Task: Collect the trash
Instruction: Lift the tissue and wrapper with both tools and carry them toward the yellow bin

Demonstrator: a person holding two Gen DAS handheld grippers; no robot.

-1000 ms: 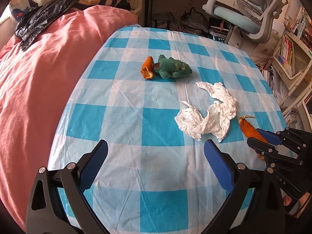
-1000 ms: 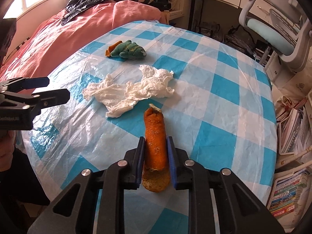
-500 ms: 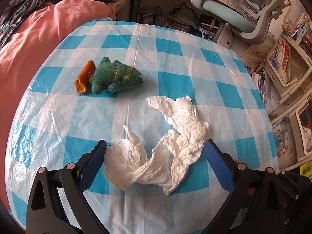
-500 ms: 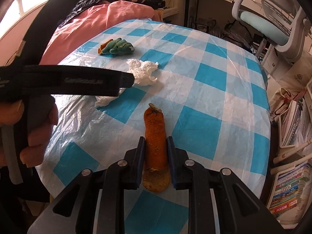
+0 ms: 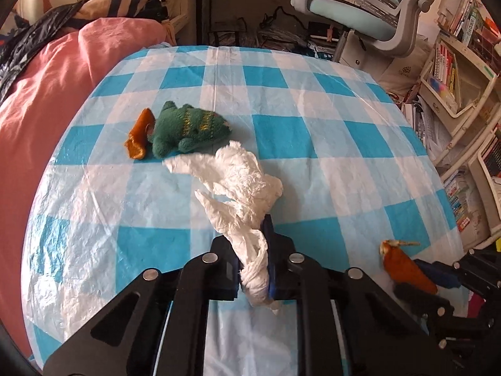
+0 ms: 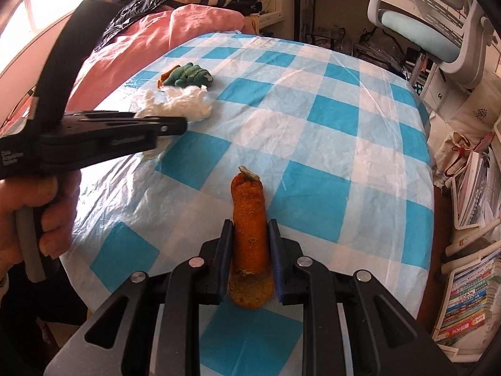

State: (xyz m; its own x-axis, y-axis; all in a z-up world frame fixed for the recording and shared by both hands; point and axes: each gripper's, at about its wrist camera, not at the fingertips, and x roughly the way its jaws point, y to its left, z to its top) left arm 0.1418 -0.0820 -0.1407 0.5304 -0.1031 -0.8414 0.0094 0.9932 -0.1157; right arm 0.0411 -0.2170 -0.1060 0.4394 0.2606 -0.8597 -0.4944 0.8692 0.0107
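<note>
Tissue (image 5: pixel 247 188) pinched by level left hand-held gripper (image 5: pixel 252 269).

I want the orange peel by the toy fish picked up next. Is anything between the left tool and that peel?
Yes. The left tool is shut on the tissue, whose bunched far end lies between it and the peel beside the toy fish.

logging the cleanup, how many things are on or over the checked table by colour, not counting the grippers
white: 1, the crumpled tissue, pinched in the left gripper
orange: 2, the peel clamped in the right gripper, and the orange scrap touching the toy
green: 1, the knitted fish toy
total: 4
</note>
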